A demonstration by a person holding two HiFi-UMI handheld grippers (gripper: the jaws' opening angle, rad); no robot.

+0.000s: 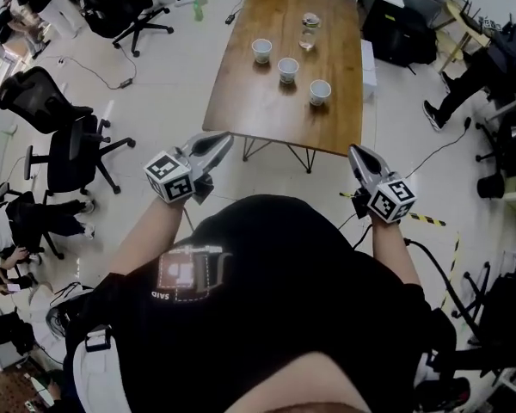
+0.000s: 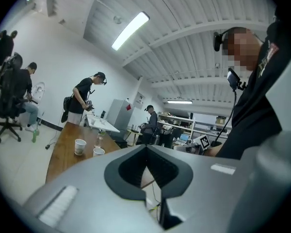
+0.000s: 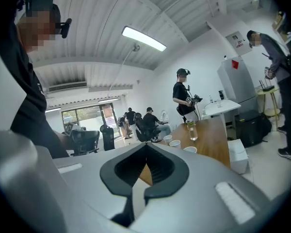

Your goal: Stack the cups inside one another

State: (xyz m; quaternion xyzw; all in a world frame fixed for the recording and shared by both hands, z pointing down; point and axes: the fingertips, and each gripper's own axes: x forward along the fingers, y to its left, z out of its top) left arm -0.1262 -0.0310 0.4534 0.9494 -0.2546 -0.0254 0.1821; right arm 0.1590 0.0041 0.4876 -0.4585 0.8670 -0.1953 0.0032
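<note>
Hovering before the table (image 1: pixel 258 106), left gripper (image 1: pixel 227 137) and right gripper (image 1: pixel 353 150): jaws closed, apparently empty.

A wooden table (image 1: pixel 258 110) stood on thin dark legs on the pale floor (image 1: pixel 155 84). Three upright cups sat on it in a slanting row, none touching: a white cup (image 1: pixel 261 51) at the left, a second cup (image 1: pixel 287 69) in the middle and a third cup (image 1: pixel 320 91) at the right. Beyond them stood a clear bottle (image 1: pixel 308 40), and just past it a small round thing (image 1: pixel 311 19), too small to make out.
</note>
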